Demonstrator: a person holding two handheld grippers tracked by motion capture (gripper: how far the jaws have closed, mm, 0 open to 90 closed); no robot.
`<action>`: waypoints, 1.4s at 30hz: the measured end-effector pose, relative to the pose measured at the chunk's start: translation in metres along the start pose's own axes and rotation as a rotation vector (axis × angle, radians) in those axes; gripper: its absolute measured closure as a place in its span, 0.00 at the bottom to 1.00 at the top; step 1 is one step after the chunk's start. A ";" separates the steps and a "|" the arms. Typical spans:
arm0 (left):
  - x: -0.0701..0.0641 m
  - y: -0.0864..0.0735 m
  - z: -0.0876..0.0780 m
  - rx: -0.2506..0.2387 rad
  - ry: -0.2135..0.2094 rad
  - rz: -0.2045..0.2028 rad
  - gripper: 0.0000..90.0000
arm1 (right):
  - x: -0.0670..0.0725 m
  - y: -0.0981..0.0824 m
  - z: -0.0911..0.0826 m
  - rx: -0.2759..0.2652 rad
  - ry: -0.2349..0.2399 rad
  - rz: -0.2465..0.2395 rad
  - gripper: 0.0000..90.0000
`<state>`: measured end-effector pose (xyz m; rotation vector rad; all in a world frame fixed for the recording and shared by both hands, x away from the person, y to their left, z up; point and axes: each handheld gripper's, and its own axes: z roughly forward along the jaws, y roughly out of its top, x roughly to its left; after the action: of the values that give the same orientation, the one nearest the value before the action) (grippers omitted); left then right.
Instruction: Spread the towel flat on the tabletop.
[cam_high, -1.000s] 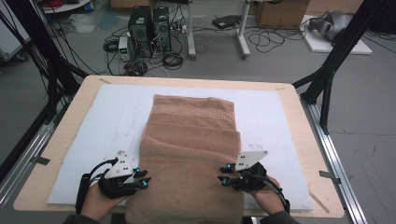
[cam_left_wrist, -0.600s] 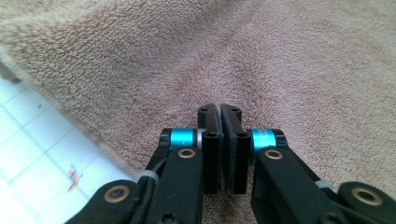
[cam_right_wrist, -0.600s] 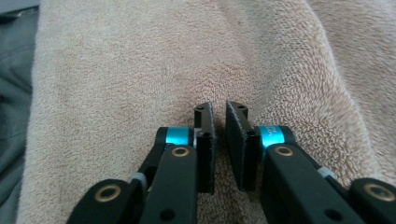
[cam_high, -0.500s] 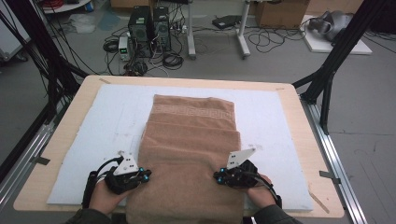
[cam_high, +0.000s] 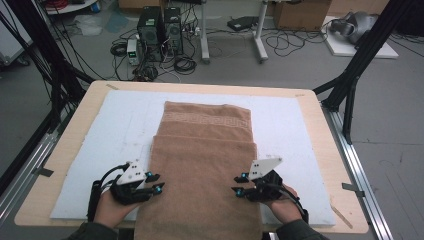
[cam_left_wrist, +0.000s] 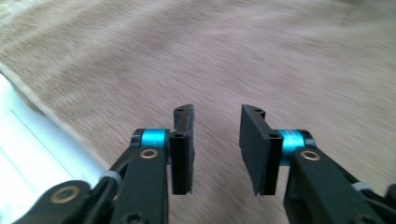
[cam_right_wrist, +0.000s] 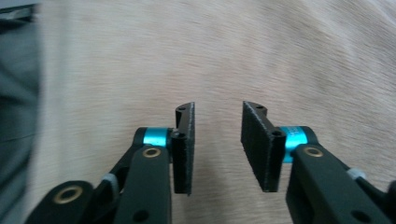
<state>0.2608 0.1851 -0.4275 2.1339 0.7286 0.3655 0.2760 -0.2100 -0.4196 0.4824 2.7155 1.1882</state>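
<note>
Brown towel (cam_high: 205, 165): lies folded along the middle of the white mat (cam_high: 295, 135), its near end overhanging the table edge.
Left gripper (cam_high: 156, 183): jaws just opened, partly apart, nothing between them, over the towel's left edge.
Right gripper (cam_high: 238, 184): likewise, at the right edge.

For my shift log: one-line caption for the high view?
Both open grippers, left gripper and right gripper, flank a folded brown towel on the white mat.

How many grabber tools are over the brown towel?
2. The left gripper is at the towel's left edge, the right gripper at its right edge. Both have open fingers.
</note>
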 end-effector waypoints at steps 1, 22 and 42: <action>0.004 0.000 0.006 0.012 0.005 -0.006 0.69 | -0.005 -0.001 0.004 0.004 -0.005 0.007 0.70; -0.024 -0.012 -0.029 0.006 -0.074 0.029 0.78 | 0.031 -0.008 -0.010 -0.031 0.060 -0.045 0.80; -0.025 -0.022 -0.025 0.013 -0.148 0.016 0.91 | 0.030 -0.021 -0.006 0.003 0.104 -0.027 0.93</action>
<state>0.2210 0.1958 -0.4299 2.1537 0.6307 0.2088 0.2413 -0.2174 -0.4311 0.3937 2.8015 1.2364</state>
